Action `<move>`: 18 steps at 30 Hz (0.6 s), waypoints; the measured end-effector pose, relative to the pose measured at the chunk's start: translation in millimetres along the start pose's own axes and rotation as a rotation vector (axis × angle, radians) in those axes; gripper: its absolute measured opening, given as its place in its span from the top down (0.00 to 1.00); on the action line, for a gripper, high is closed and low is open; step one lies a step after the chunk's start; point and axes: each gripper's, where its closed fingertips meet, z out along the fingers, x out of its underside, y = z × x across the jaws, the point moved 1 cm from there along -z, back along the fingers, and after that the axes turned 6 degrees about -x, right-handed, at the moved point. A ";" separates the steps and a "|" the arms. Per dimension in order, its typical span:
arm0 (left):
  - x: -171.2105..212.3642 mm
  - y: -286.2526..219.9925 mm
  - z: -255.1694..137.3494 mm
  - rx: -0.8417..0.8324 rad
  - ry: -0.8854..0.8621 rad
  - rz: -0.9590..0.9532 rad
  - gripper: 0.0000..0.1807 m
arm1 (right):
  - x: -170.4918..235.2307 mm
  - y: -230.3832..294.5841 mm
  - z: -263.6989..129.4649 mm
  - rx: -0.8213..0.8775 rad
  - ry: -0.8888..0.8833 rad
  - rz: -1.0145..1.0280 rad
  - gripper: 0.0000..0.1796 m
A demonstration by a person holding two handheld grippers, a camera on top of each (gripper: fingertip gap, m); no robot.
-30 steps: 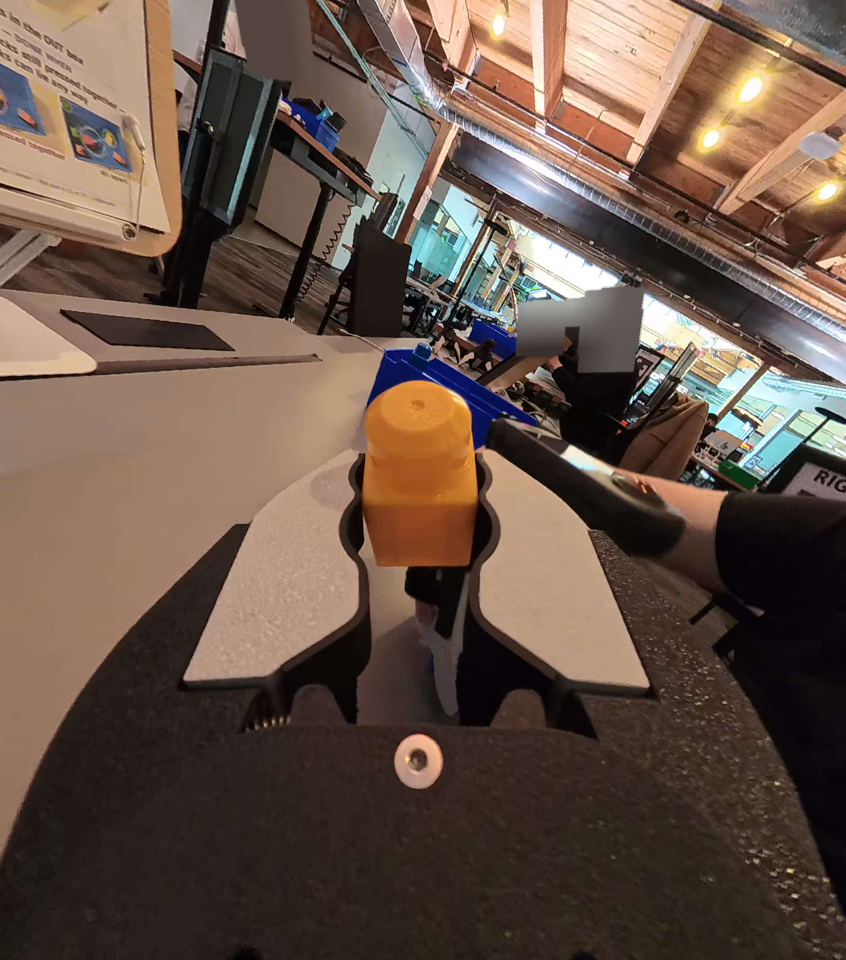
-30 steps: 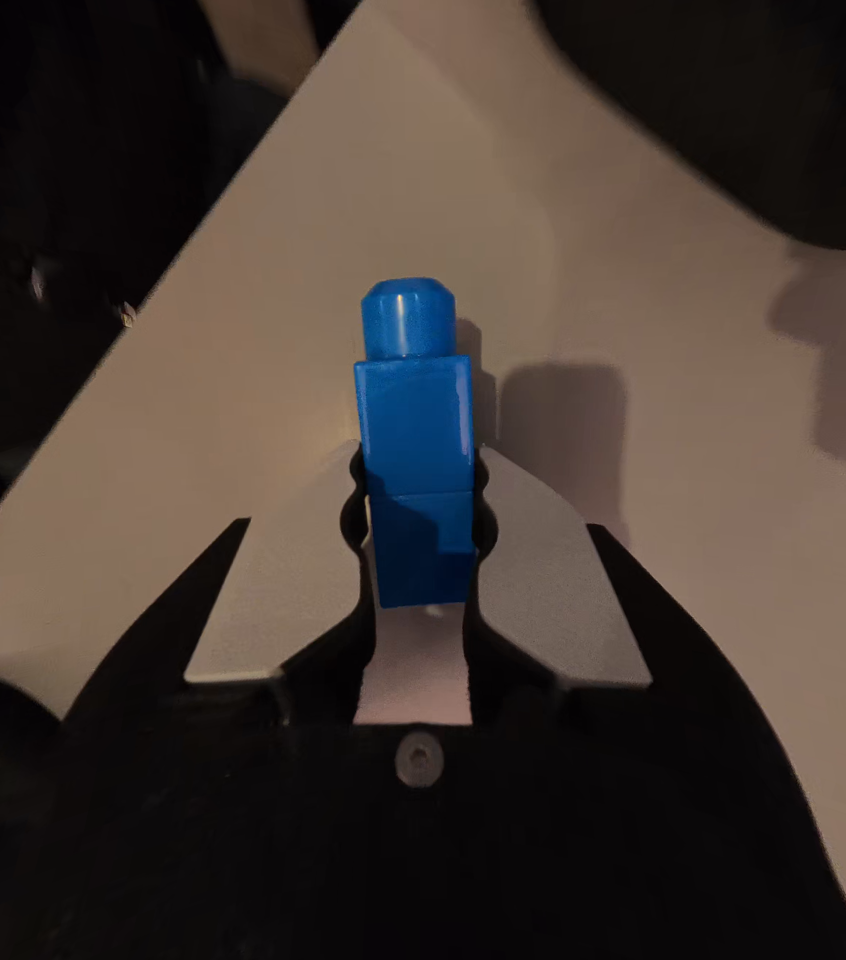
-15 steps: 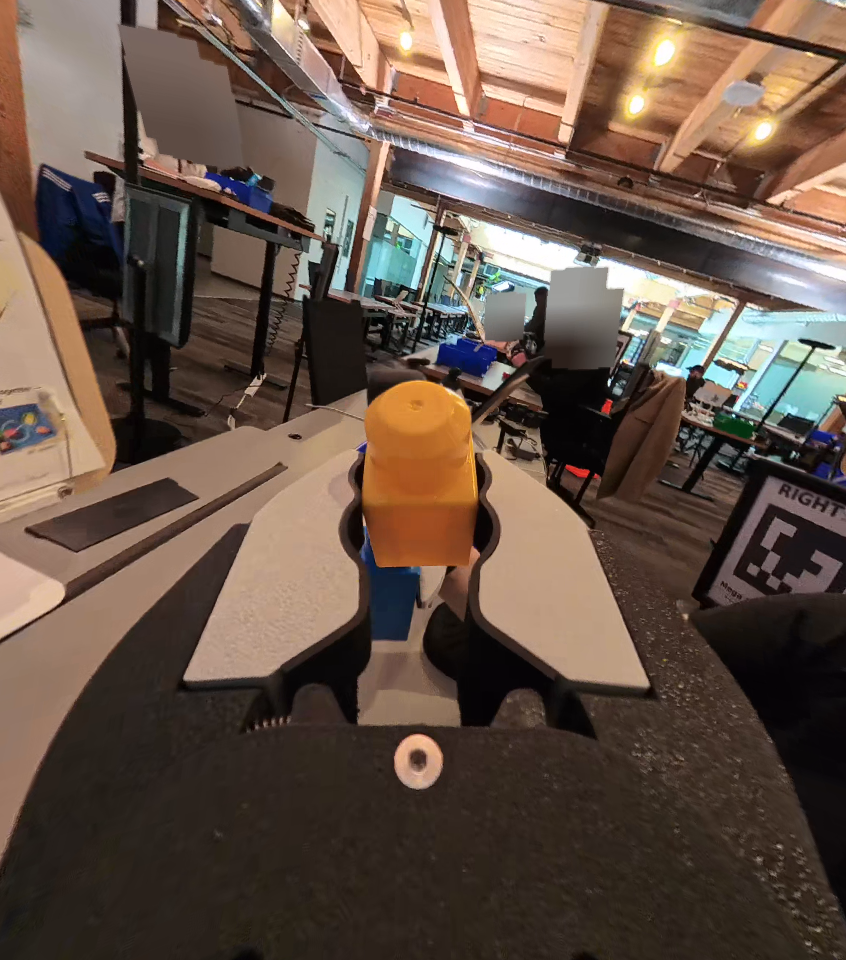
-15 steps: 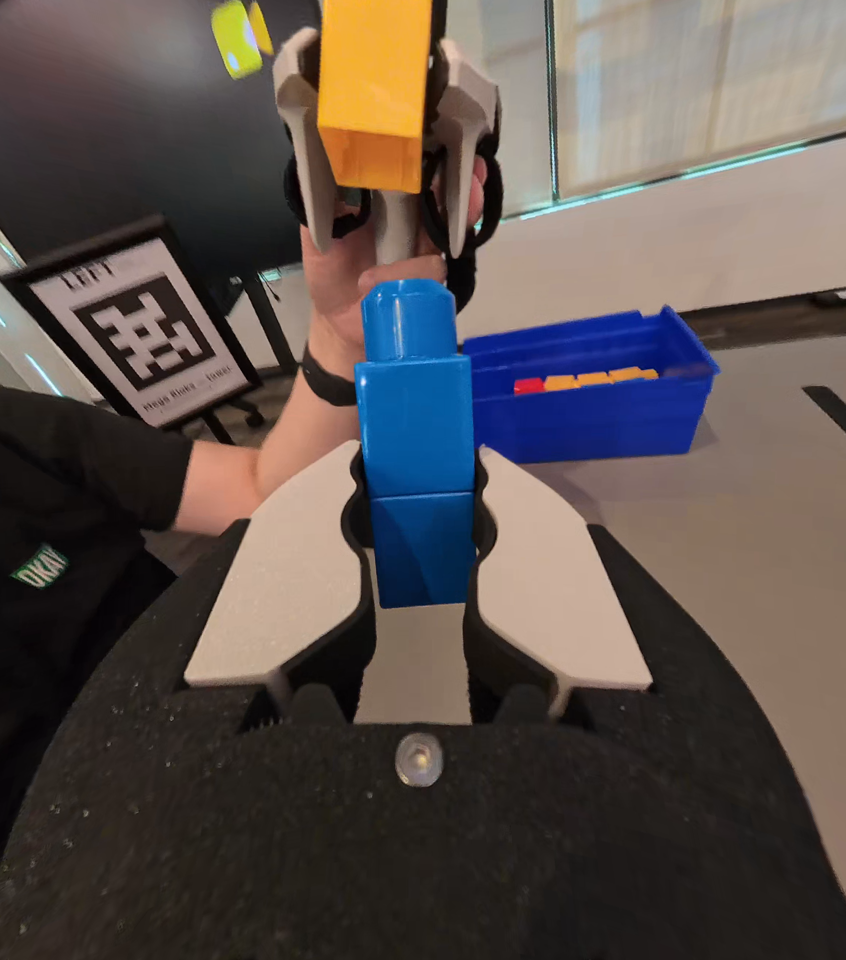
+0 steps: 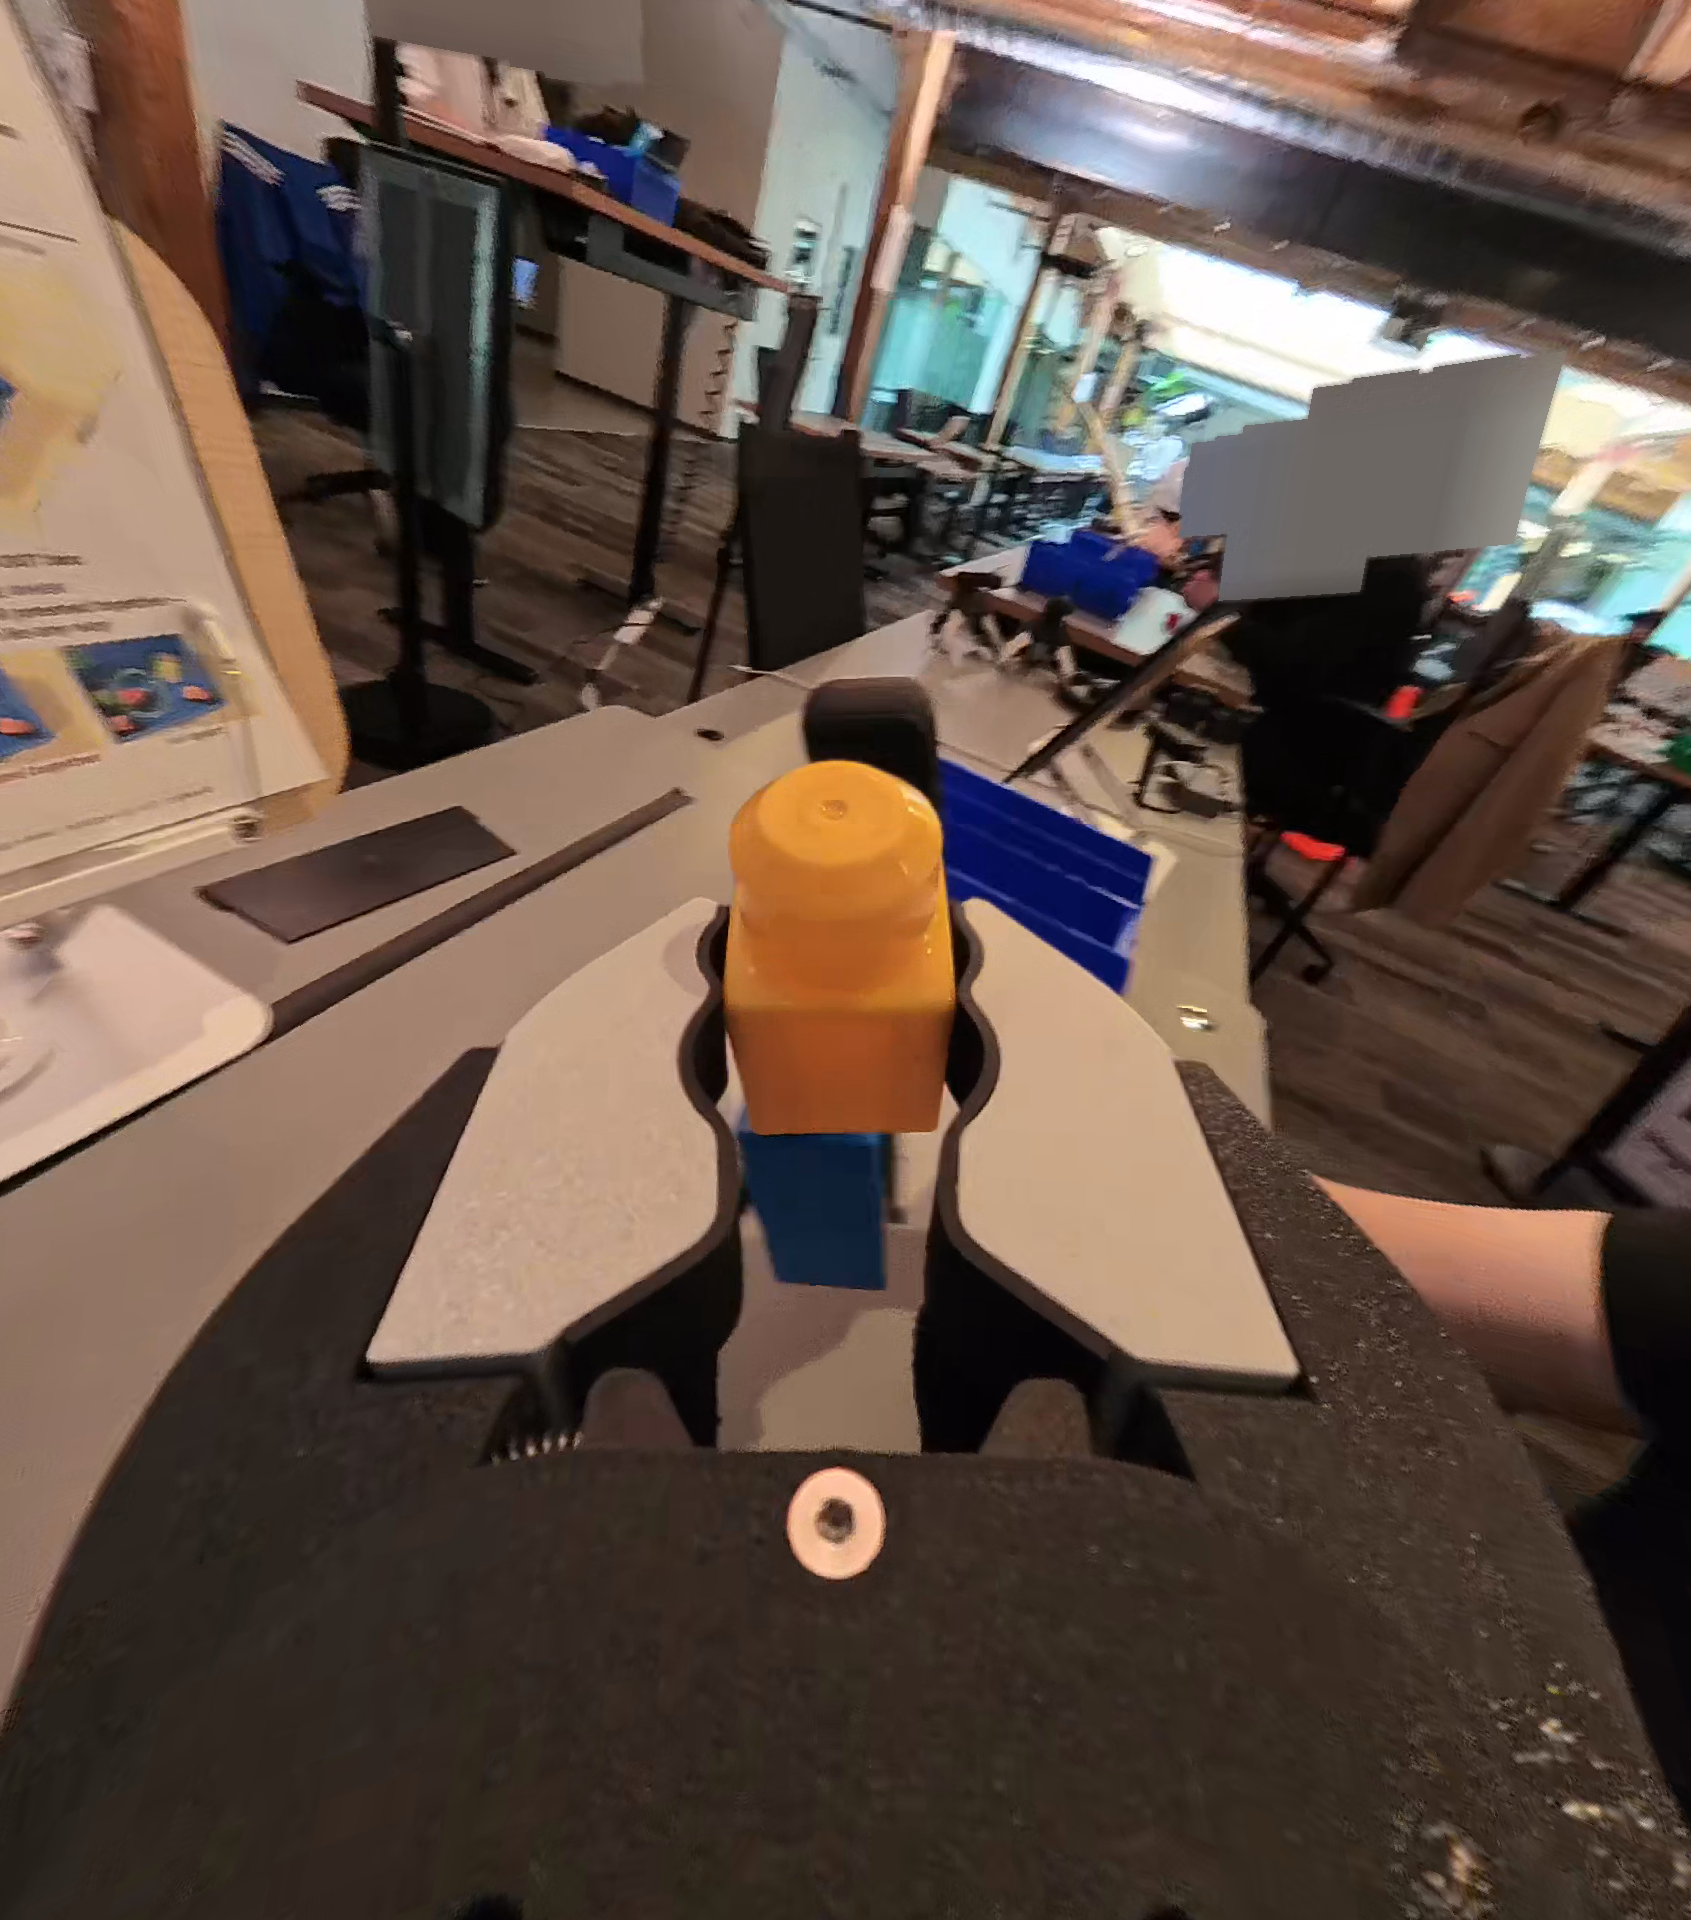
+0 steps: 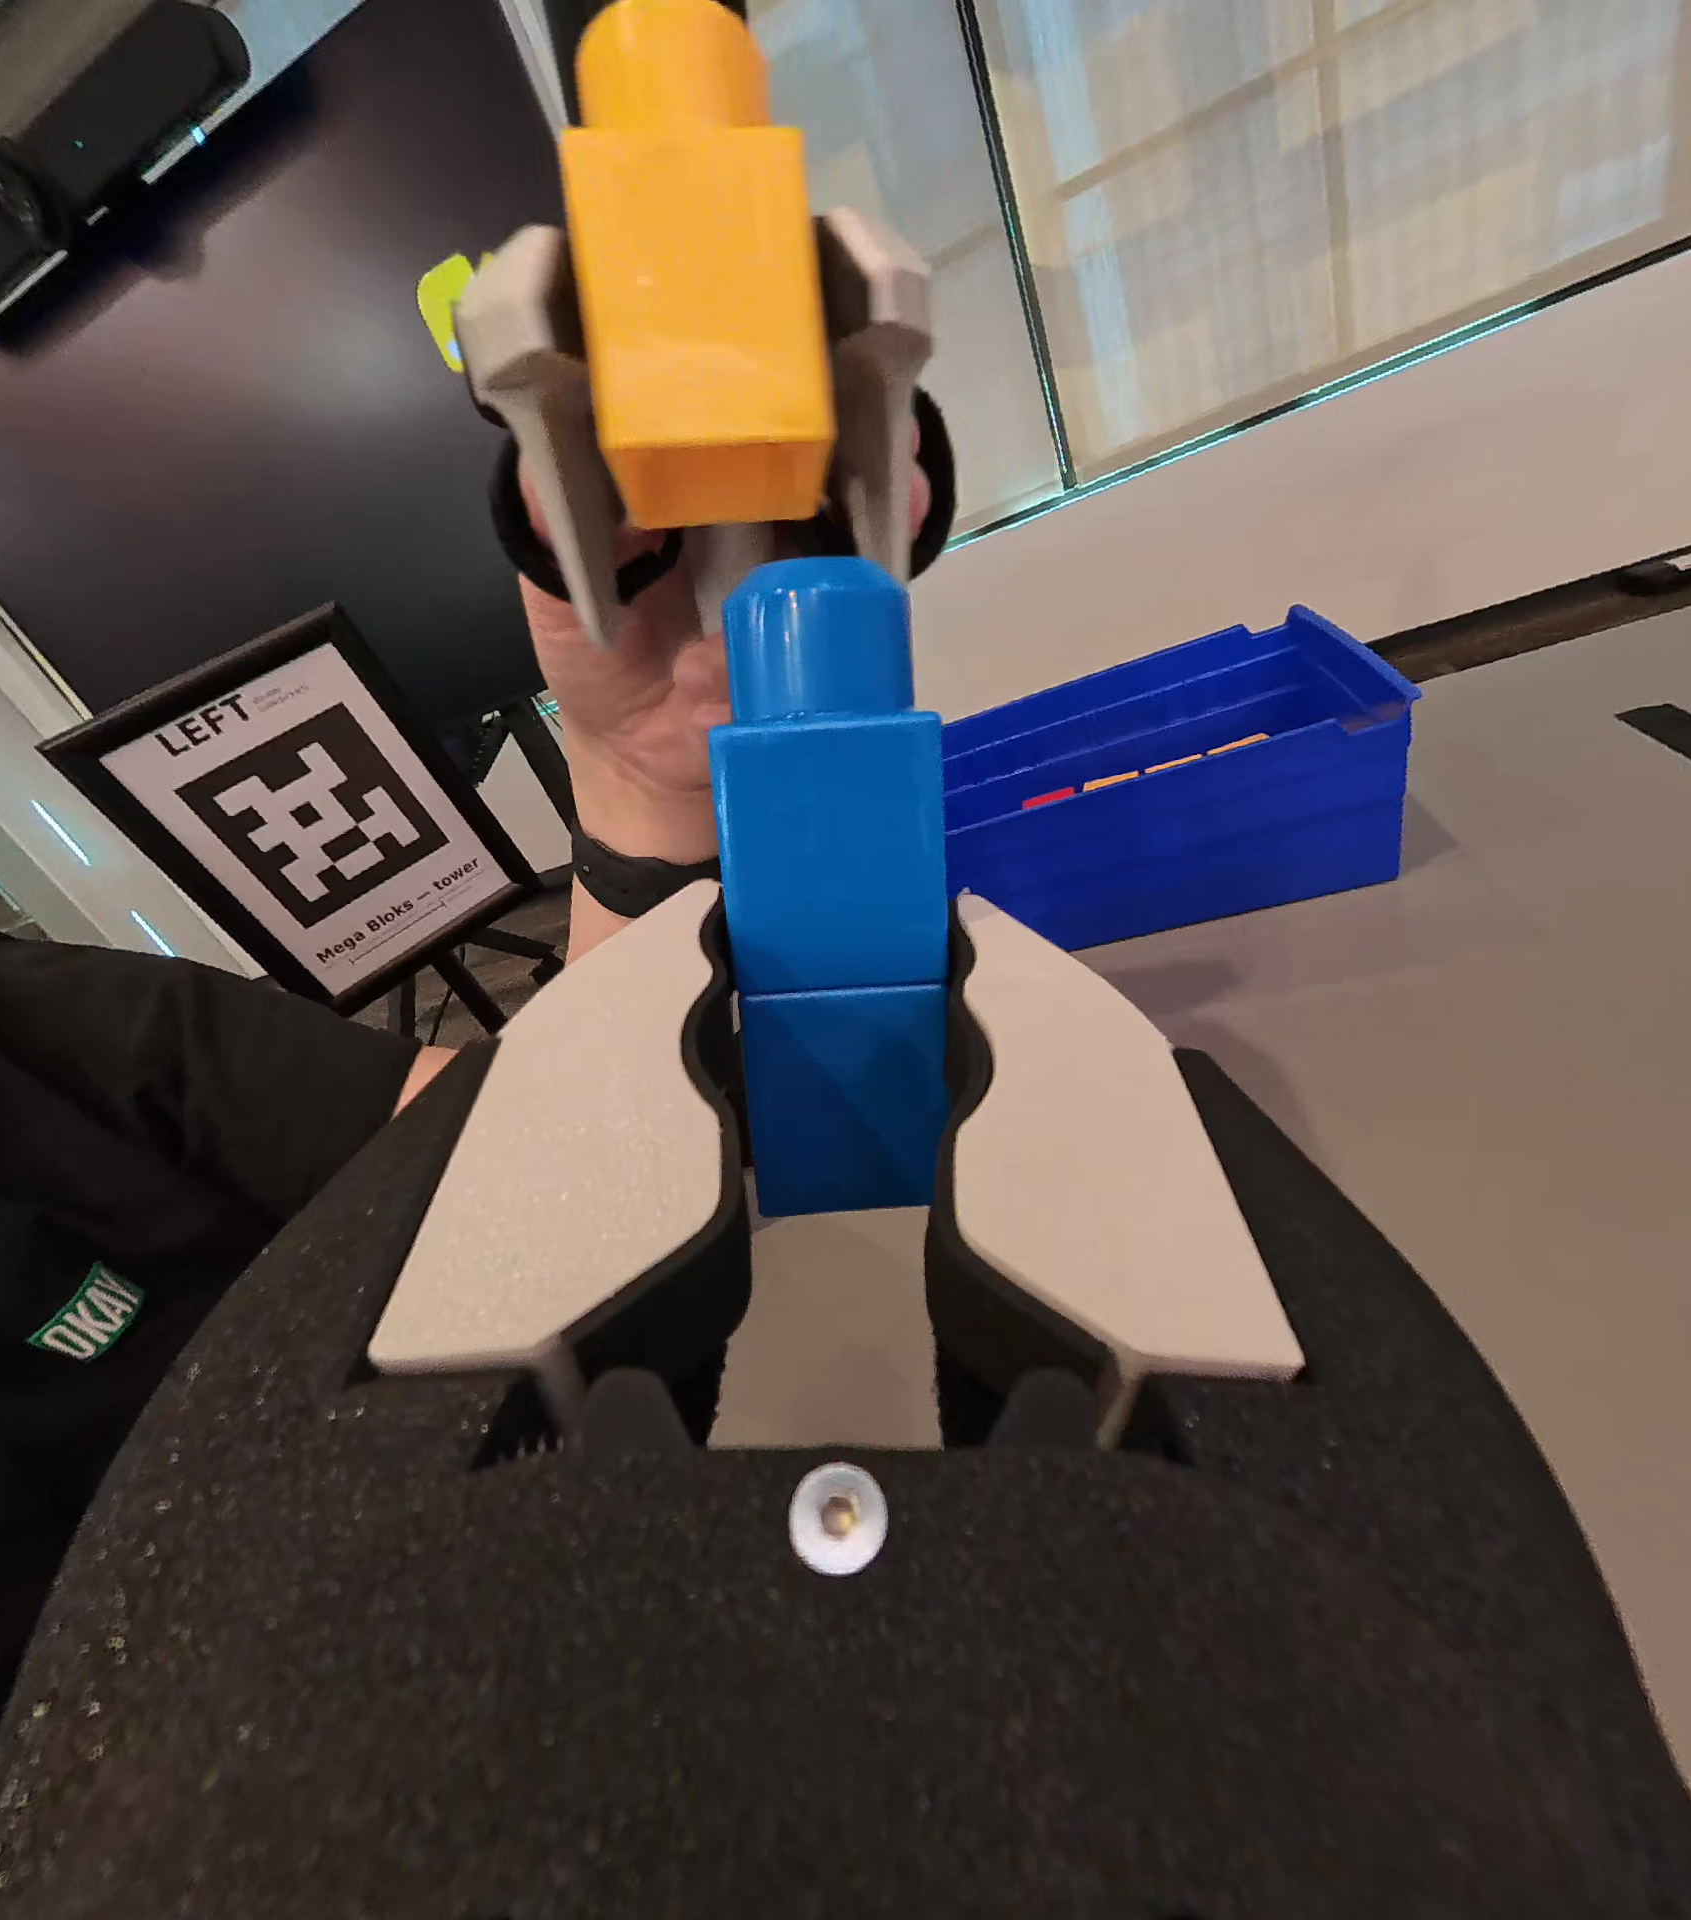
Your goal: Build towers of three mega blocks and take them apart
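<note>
My left gripper (image 5: 836, 977) is shut on an orange block (image 5: 836, 997), held up in the air stud upward. My right gripper (image 6: 833, 956) is shut on a stack of two blue blocks (image 6: 833, 935), gripping it about where the two join, stud upward. In the right wrist view the left gripper (image 6: 695, 343) shows above with the orange block (image 6: 706, 312), its open base just above and left of the blue stud. In the left wrist view a blue block (image 5: 820, 1205) shows right below the orange one.
A blue bin (image 6: 1184, 821) holding red and orange blocks stands on the grey table (image 6: 1495, 1039); it also shows in the left wrist view (image 5: 1038, 883). An instruction board (image 5: 41, 520) on a white stand is at left. A framed marker sign (image 6: 301, 821) stands beyond the table.
The right gripper has swung up from over the table to face the left gripper. The orange block has come closer to the blue stack and now sits just above its stud.
</note>
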 end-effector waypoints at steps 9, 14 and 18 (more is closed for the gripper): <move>1.1 4.5 -10.6 0.084 -0.024 -0.061 0.79 | 7.8 7.0 19.7 0.041 0.059 -0.005 0.80; 11.0 -7.1 -2.9 0.172 0.023 -0.025 0.78 | 7.7 13.4 21.6 -0.012 0.051 0.026 0.80; 19.2 -6.1 4.8 0.155 0.070 -0.016 0.78 | 3.7 13.6 18.8 -0.015 0.027 0.024 0.80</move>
